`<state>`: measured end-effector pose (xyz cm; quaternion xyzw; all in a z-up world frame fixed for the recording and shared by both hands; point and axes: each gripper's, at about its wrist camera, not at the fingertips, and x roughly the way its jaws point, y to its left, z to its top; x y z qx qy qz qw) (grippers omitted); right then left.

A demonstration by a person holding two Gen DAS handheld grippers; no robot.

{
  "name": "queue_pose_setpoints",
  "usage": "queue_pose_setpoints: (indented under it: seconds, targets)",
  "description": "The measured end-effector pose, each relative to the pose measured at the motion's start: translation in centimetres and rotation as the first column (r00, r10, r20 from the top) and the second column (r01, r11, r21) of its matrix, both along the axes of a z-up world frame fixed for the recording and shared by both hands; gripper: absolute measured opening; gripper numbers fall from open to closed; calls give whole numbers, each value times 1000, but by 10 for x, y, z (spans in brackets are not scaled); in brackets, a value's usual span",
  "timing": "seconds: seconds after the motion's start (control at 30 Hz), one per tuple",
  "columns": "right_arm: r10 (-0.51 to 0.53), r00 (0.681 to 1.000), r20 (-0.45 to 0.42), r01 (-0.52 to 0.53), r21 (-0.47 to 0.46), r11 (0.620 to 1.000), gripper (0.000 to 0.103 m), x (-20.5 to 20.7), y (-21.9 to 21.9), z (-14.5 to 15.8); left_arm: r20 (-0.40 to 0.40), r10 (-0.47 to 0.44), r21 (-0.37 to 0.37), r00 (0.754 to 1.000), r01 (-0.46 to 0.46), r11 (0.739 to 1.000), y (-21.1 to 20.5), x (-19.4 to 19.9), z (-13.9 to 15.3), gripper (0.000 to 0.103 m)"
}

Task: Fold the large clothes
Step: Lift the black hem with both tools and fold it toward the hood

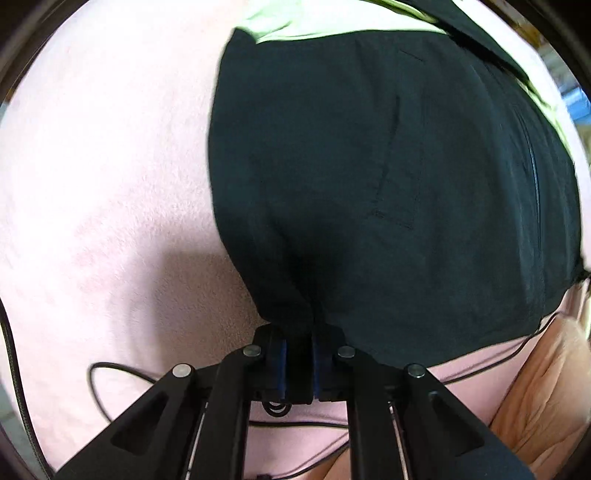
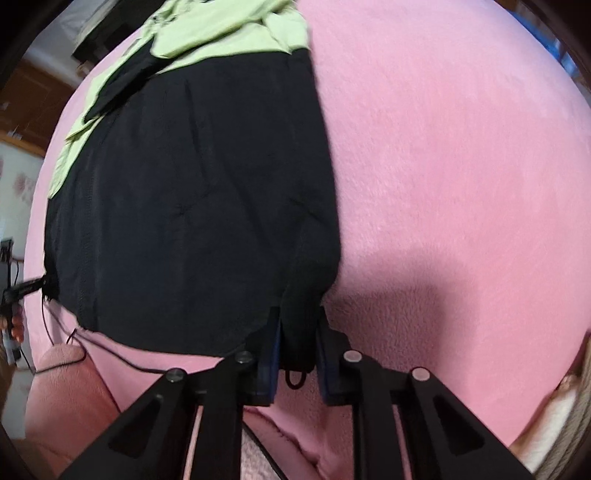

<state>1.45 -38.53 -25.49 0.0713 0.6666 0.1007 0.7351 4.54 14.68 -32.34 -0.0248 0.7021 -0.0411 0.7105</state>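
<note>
A large black garment (image 1: 369,184) with a pale green upper part (image 1: 295,18) lies spread on a pink fleece blanket (image 1: 103,166). In the left wrist view, my left gripper (image 1: 298,354) is shut on the garment's near left corner, the black cloth pinched between its blue pads. In the right wrist view the same black garment (image 2: 192,206) with its green part (image 2: 221,33) fills the left half. My right gripper (image 2: 298,354) is shut on the near right corner, a bunched fold and a small cord loop (image 2: 295,380) between its pads.
The pink blanket (image 2: 461,166) stretches wide to the right of the garment. Thin black cables (image 1: 122,369) trail over the blanket near the grippers. A peach-coloured cushion (image 1: 546,398) sits at the near right in the left wrist view. Dark furniture shows at the far edges.
</note>
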Motion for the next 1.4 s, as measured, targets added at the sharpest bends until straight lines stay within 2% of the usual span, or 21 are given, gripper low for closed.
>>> queue_pose_setpoints:
  seconds: [0.03, 0.1, 0.17, 0.27, 0.33, 0.47, 0.53, 0.6, 0.73, 0.83, 0.97, 1.03, 1.1, 1.13, 1.17, 1.2, 1.23, 1.3, 1.4]
  targets:
    - [6, 1000, 12, -6, 15, 1000, 14, 2, 1, 8, 0, -5, 0, 1000, 5, 1000, -5, 4, 6, 6]
    - [4, 999, 48, -6, 53, 999, 14, 9, -1, 27, 23, 15, -47, 1000, -14, 999, -8, 11, 24, 6]
    - [-27, 996, 86, 17, 112, 994, 14, 16, -6, 46, 58, 73, -148, 996, -64, 987, -4, 21, 48, 6]
    - [-100, 983, 156, 62, 231, 971, 14, 38, -13, 82, 128, 242, -362, 962, -182, 914, 16, 39, 92, 5]
    - [-141, 966, 216, 73, 294, 953, 14, 59, -14, 107, 169, 318, -431, 933, -220, 875, 27, 55, 116, 5]
    - [-232, 931, 281, 110, 392, 914, 14, 98, -20, 140, 212, 419, -469, 883, -285, 836, 37, 88, 147, 5]
    - [-275, 909, 314, 125, 424, 897, 14, 123, -20, 154, 224, 478, -486, 849, -328, 810, 62, 92, 162, 5]
    - [-309, 887, 342, 140, 440, 887, 14, 150, -20, 164, 237, 539, -494, 808, -378, 783, 81, 115, 180, 5]
    - [-377, 844, 382, 178, 462, 869, 14, 210, -36, 170, 250, 633, -488, 733, -469, 736, 108, 174, 182, 5]
    - [-394, 832, 391, 212, 431, 877, 13, 256, -30, 161, 250, 670, -478, 699, -513, 713, 116, 235, 173, 5]
    - [-409, 829, 383, 270, 367, 890, 13, 324, -20, 141, 274, 672, -422, 688, -542, 727, 99, 313, 160, 5]
    - [-420, 828, 372, 317, 309, 897, 13, 351, -15, 125, 289, 678, -397, 676, -559, 728, 86, 337, 149, 5]
    - [-472, 824, 314, 391, 290, 874, 16, 369, -12, 101, 272, 680, -334, 681, -596, 730, 74, 361, 128, 10]
    - [-487, 828, 278, 420, 267, 867, 19, 375, -10, 91, 241, 680, -287, 692, -619, 731, 71, 370, 114, 14]
    - [-488, 837, 249, 438, 230, 869, 22, 381, -8, 83, 208, 684, -251, 699, -638, 728, 71, 376, 105, 31]
    - [-477, 848, 230, 438, 201, 876, 31, 384, -5, 78, 181, 682, -218, 709, -647, 730, 68, 376, 96, 50]
    - [-460, 860, 223, 428, 179, 886, 39, 386, 0, 76, 181, 679, -198, 712, -650, 734, 66, 377, 93, 55]
    - [-420, 877, 235, 393, 153, 907, 44, 385, 5, 77, 219, 659, -167, 720, -638, 752, 59, 372, 93, 65]
    - [-348, 906, 243, 327, 123, 937, 45, 384, 11, 79, 235, 607, -125, 759, -596, 793, 49, 368, 102, 68]
